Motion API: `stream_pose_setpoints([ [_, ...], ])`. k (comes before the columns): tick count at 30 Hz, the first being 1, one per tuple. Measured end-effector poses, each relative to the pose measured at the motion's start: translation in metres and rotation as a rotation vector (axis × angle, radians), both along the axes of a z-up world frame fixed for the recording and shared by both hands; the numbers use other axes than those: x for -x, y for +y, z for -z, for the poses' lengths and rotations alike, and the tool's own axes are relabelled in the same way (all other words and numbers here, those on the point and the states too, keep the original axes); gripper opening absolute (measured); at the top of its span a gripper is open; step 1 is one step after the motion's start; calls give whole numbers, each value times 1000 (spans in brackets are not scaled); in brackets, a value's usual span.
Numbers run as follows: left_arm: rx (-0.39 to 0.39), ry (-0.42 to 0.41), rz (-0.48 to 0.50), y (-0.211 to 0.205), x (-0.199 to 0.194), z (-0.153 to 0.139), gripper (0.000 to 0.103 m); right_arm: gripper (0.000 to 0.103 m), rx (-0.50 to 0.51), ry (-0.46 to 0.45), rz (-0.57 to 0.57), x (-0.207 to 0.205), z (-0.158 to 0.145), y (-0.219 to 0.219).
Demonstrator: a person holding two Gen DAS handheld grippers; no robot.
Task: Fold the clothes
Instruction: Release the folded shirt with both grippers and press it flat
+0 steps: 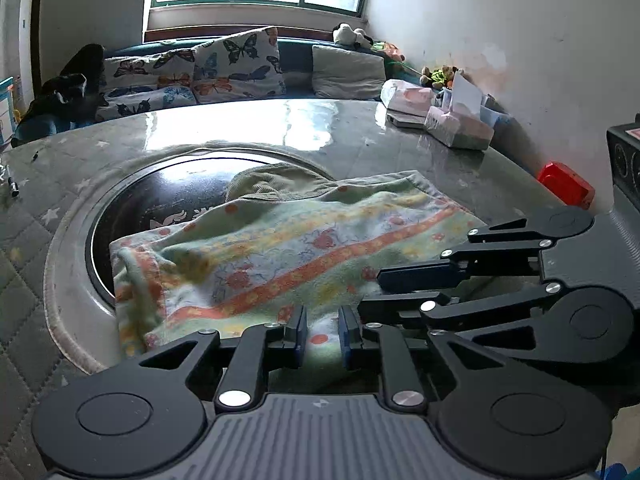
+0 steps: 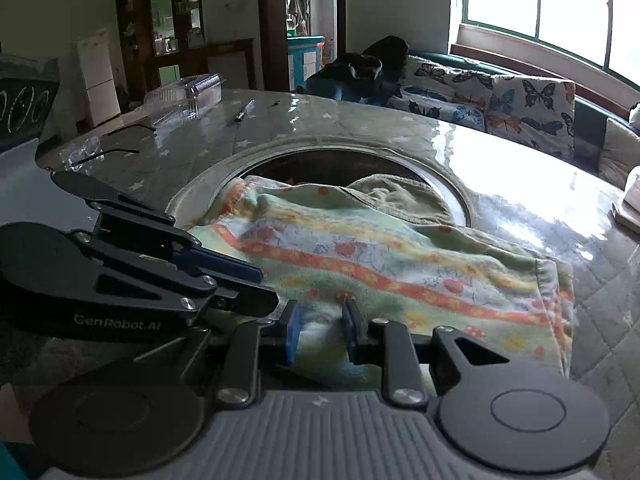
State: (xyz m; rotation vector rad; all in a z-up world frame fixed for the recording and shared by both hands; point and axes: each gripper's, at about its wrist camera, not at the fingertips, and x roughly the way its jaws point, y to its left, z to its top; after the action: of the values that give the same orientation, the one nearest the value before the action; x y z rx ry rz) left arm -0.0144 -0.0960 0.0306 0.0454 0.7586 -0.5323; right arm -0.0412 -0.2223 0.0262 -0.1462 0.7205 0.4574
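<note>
Daylight from a wide window falls on a glossy desk (image 1: 248, 120) with a round black inset (image 1: 160, 196) near its middle, and a bench of butterfly cushions (image 1: 236, 64) runs behind it. We see the patterned cloth (image 1: 280, 240), striped in orange and yellow on pale green, spread from the near edge of the desk over part of the inset, with an olive garment (image 1: 276, 182) bunched under its far side. Our left gripper (image 1: 322, 334) and right gripper (image 2: 320, 334) sit side by side at the cloth's near edge; each pair of fingers stands narrowly apart with a little of the hem between them. Whether the blue pads truly press the fabric we cannot tell. As we judge it, the folding is barely begun: the cloth is rumpled, shows no clean crease, and 2 garments remain. Tissue packs (image 1: 460, 128) lie at the far right corner, clear of the work
</note>
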Motion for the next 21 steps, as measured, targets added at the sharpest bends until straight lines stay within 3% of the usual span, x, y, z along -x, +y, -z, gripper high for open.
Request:
stream_pose_setpoints([
  [12,36,-7,-83,25,10,4,24,22,-27,6,65,11,1,-36],
  [21,54,1,-136,45,16,6,27,22,-27,13,209,16,3,-81],
])
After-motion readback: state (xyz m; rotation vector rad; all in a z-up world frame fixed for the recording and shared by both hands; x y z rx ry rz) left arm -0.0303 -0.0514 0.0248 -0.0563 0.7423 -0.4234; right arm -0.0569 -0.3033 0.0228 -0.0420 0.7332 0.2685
